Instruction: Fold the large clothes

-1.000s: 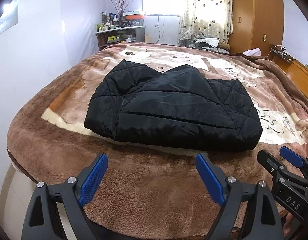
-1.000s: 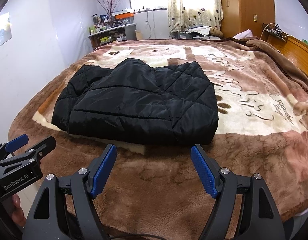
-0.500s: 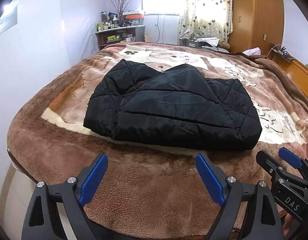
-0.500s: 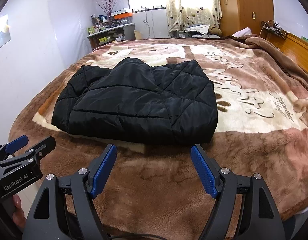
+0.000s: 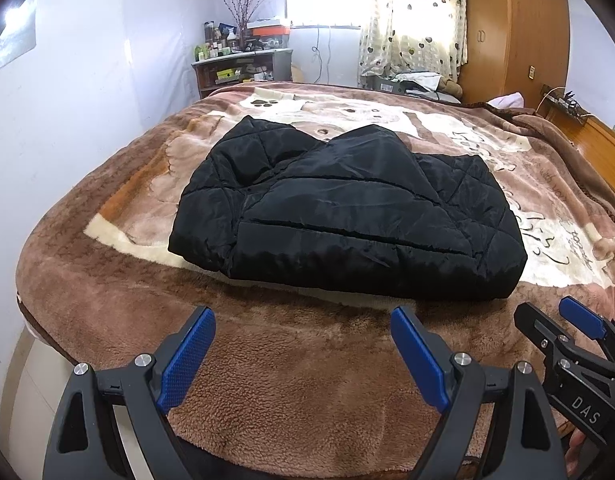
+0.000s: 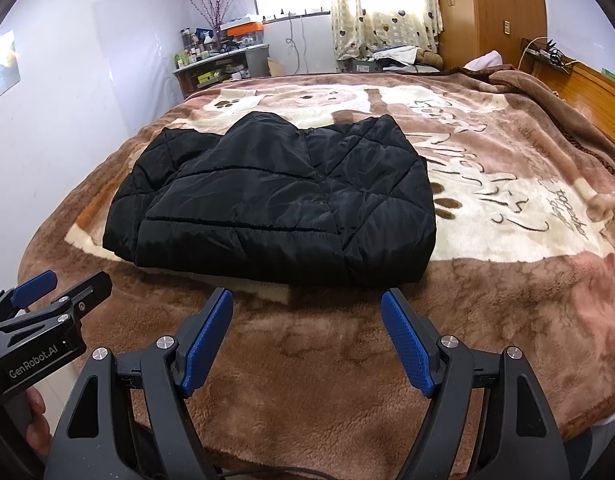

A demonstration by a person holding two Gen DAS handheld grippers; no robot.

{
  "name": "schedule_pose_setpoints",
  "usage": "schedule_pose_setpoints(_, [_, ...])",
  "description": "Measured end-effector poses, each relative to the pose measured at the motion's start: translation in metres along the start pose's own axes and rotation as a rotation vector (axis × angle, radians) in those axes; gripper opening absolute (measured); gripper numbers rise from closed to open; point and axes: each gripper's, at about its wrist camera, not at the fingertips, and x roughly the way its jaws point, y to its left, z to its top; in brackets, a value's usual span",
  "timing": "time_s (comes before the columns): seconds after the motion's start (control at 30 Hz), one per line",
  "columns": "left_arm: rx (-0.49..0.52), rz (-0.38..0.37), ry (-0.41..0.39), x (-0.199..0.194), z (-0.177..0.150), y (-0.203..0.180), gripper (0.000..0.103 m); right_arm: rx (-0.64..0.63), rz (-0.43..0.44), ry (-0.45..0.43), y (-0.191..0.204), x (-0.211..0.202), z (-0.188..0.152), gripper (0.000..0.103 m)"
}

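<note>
A black quilted jacket (image 5: 347, 216) (image 6: 275, 204) lies folded into a compact rectangle in the middle of the bed, on a brown plush blanket (image 5: 291, 368) (image 6: 331, 380). My left gripper (image 5: 303, 336) hovers open over the blanket's near edge, short of the jacket, with nothing between its blue pads. My right gripper (image 6: 307, 320) is open too, empty, just in front of the jacket's near hem. Each gripper shows at the edge of the other's view: the right gripper (image 5: 555, 332) at lower right, the left gripper (image 6: 55, 292) at lower left.
A wooden wardrobe (image 5: 515, 28) and curtained window (image 5: 411, 20) stand beyond the bed. A cluttered shelf unit (image 5: 243, 64) is at the far left, against a white wall. A wooden headboard (image 6: 579, 80) runs along the right. A hand (image 6: 35, 420) grips the left handle.
</note>
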Motion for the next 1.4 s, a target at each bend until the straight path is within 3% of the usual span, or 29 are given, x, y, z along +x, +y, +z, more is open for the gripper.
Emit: schedule_pose_setpoints(1.4, [0.023, -0.004, 0.01, 0.005, -0.0003, -0.0048, 0.089, 0.016, -0.004, 0.01, 0.0038, 0.0042, -0.0047, 0.076])
